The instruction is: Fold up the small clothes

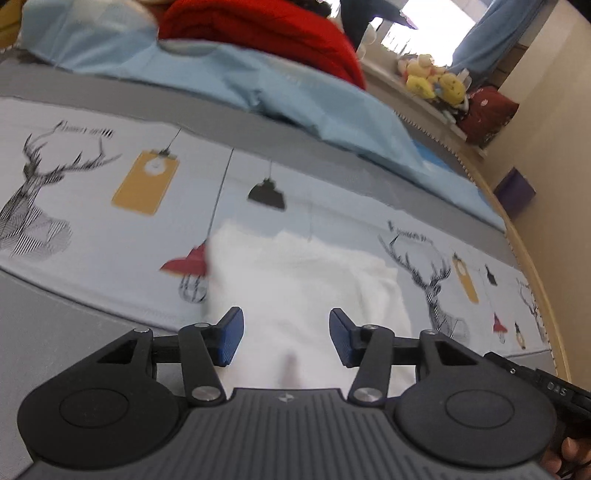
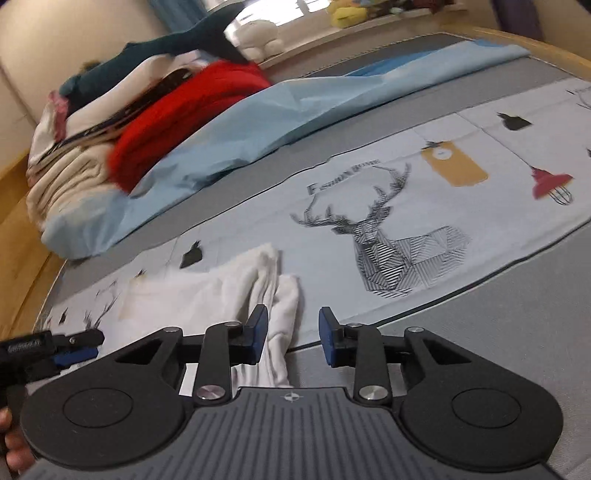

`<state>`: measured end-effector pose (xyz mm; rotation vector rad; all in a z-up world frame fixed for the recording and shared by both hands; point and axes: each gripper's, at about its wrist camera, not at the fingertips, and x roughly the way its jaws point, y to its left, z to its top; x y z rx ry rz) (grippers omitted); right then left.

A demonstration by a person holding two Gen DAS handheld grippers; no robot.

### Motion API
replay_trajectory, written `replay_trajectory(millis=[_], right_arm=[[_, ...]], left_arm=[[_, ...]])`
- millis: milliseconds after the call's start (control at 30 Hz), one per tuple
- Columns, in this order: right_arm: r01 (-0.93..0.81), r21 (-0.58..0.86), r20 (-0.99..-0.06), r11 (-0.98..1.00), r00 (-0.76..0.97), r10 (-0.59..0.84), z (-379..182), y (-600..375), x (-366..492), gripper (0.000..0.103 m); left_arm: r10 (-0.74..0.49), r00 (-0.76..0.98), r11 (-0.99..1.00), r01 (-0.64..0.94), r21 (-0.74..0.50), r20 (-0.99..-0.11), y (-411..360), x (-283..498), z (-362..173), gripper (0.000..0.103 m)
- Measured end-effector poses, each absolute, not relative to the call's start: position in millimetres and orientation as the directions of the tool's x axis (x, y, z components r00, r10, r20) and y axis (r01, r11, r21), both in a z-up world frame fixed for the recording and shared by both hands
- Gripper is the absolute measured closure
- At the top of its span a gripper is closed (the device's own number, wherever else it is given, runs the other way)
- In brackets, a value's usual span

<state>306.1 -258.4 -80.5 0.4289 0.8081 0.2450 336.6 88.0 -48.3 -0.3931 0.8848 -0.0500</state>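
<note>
Through the left wrist camera I see the white garment (image 1: 295,280) lying on the deer-print cloth (image 1: 110,206), soft, thick-looking and blurred, with one rounded fold running along its right side. It covers the cloth's near edge, between the printed red lamp and the right-hand deer. My left gripper (image 1: 286,338) hangs over the garment's near part with its blue pads (image 1: 231,338) parted and only air between them; I see no fabric pinched. Beyond the cloth lie a pale blue sheet (image 1: 280,85) and a red knitted garment (image 1: 266,33), and yellow plush toys (image 1: 436,79) sit on a ledge past them.

The right wrist camera shows what the left one cannot: the white garment (image 2: 207,291) ends in a bunched, rolled fold that spills off the cloth's (image 2: 369,206) near edge onto the grey mattress (image 2: 517,280). My right gripper (image 2: 291,338) stands with its jaws apart, the rolled fold passing just inside the left pad; I cannot tell whether that pad touches it, and the right pad is clear. The left gripper's tip (image 2: 70,350) shows left of the garment. A pile of bedding and a dark teal plush (image 2: 177,40) sit beyond the sheet (image 2: 258,118).
</note>
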Motion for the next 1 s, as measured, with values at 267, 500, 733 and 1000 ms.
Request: replay_trajectory(millis=[267, 500, 733, 1000], right_arm=[[-0.284, 0.394, -0.699, 0.874, 0.526, 0.485, -88, -208, 289, 0.059], [-0.259, 0.351, -0.779, 0.9, 0.452, 0.434, -103, -201, 283, 0.1], [-0.191, 0.378, -0.833, 0.906, 0.357, 0.423, -110, -228, 277, 0.1], [-0.144, 0.401, -0.737, 0.904, 0.535, 0.413, -88, -234, 278, 0.041]], left_arm=[[-0.245, 0.485, 0.927, -0.135, -0.349, -0.84, 101, 311, -82, 0.048], [-0.244, 0.302, 0.956, -0.084, -0.28, -0.922, 101, 302, -118, 0.056], [-0.124, 0.269, 0.991, 0.078, -0.107, -0.955, 80, 291, -123, 0.06], [-0.273, 0.397, 0.924, -0.145, -0.353, -0.876, 126, 298, -99, 0.048]])
